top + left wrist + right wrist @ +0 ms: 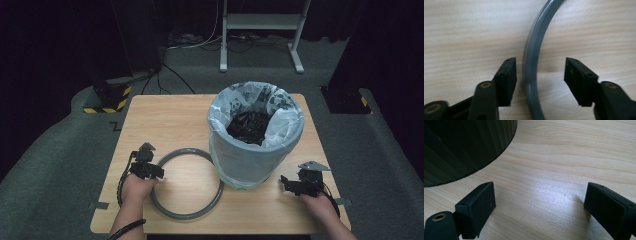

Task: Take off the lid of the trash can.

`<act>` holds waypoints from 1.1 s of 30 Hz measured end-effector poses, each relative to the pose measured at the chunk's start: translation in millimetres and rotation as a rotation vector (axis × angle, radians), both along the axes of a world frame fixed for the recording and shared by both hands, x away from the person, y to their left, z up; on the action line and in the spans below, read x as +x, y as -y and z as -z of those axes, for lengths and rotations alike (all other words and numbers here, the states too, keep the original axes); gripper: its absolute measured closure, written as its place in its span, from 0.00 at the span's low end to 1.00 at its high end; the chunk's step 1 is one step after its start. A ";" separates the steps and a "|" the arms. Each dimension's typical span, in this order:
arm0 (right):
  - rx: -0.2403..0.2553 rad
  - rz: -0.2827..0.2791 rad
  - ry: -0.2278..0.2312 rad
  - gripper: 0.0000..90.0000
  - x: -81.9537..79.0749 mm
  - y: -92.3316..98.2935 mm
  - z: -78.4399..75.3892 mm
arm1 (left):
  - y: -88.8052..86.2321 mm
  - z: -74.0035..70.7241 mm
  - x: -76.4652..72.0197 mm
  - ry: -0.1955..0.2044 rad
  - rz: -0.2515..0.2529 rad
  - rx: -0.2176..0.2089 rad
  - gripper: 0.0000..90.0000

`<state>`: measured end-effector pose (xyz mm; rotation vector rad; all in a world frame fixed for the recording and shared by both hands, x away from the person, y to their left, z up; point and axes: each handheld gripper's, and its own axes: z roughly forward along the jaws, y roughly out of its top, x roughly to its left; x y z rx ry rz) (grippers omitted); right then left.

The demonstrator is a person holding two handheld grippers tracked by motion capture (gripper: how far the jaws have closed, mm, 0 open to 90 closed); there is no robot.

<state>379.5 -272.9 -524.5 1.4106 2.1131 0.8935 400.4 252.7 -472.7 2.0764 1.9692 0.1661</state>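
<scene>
1. Grey ring (187,184) lies flat on the wooden surface (165,120), front left, just beside the bin's base.
2. Left gripper (148,167) sits at the ring's left arc. In the left gripper view the ring (532,70) passes between the two jaws.
3. Left gripper (539,80) spread: neither pad presses the ring; the left pad is just beside the rim, the right pad clearly apart from it.
4. Bin (255,135) stands upright right of the ring, lined with a pale bag folded over its rim; something dark and crumpled inside.
5. Right gripper (295,184) rests low at the front right, near the bin's base, held by the right hand (320,207).
6. Right gripper (539,206) jaws spread wide over bare wood; the dark ribbed bin wall (461,147) sits upper left, not touched.
</scene>
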 end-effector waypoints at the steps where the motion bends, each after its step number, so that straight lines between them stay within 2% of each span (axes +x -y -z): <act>1: 0.001 0.001 -0.002 0.11 -0.1 -0.1 -0.1 | 0.0 -2.5 -0.1 0.024 0.000 -0.011 0.44; 4: 0.001 0.003 -0.001 0.11 -0.1 -0.2 0.0 | 1.4 -10.5 -1.0 0.100 0.017 -0.015 0.38; 7: 0.001 0.007 0.000 0.11 -0.1 -0.2 0.0 | 4.4 -10.9 -2.2 0.172 0.040 -0.030 0.32; 9: -0.002 -0.001 0.003 0.11 0.4 -0.2 -0.1 | 6.4 -8.4 -3.3 0.204 0.043 -0.065 0.31; 11: 0.000 -0.003 0.003 0.12 -0.3 0.0 0.0 | 8.0 -4.3 -1.9 0.239 0.017 -0.118 0.31; 12: 0.001 -0.004 0.004 0.13 -0.5 -0.1 -0.1 | 7.7 -4.1 -1.3 0.253 0.017 -0.119 0.31; 14: 0.008 -0.005 0.001 0.14 -1.1 -0.8 -0.3 | 9.6 -3.2 0.7 0.306 0.012 -0.137 0.31; 16: 0.024 0.004 0.002 0.15 -0.6 -0.8 -0.7 | 15.9 -2.2 2.4 0.351 0.034 -0.144 0.28; 18: 0.055 0.002 -0.006 0.15 0.5 -1.9 -2.5 | 24.0 -0.9 2.1 0.375 0.086 -0.135 0.20; 19: 0.056 0.000 0.000 0.15 0.7 -3.2 -3.9 | 28.1 -1.2 0.8 0.395 0.117 -0.128 0.21; 20: 0.055 -0.004 0.012 0.15 0.5 -4.4 -5.6 | 32.4 -2.1 -0.9 0.419 0.158 -0.114 0.21; 22: 0.050 0.000 0.044 0.15 -0.9 -5.8 -9.3 | 35.5 -3.3 -3.4 0.450 0.192 -0.107 0.20; 24: 0.045 0.000 0.078 0.15 -2.2 -5.9 -13.1 | 35.6 -1.9 -6.6 0.489 0.212 -0.150 0.19; 27: 0.048 0.015 0.131 0.15 -3.4 -3.1 -18.1 | 35.3 0.0 -10.6 0.527 0.233 -0.173 0.17; 30: 0.066 0.043 0.162 0.15 -4.2 2.1 -21.2 | 36.2 -4.5 -13.4 0.578 0.283 -0.171 0.17; 33: 0.092 0.065 0.207 0.15 -5.6 6.6 -27.8 | 34.5 -9.0 -15.5 0.627 0.298 -0.197 0.17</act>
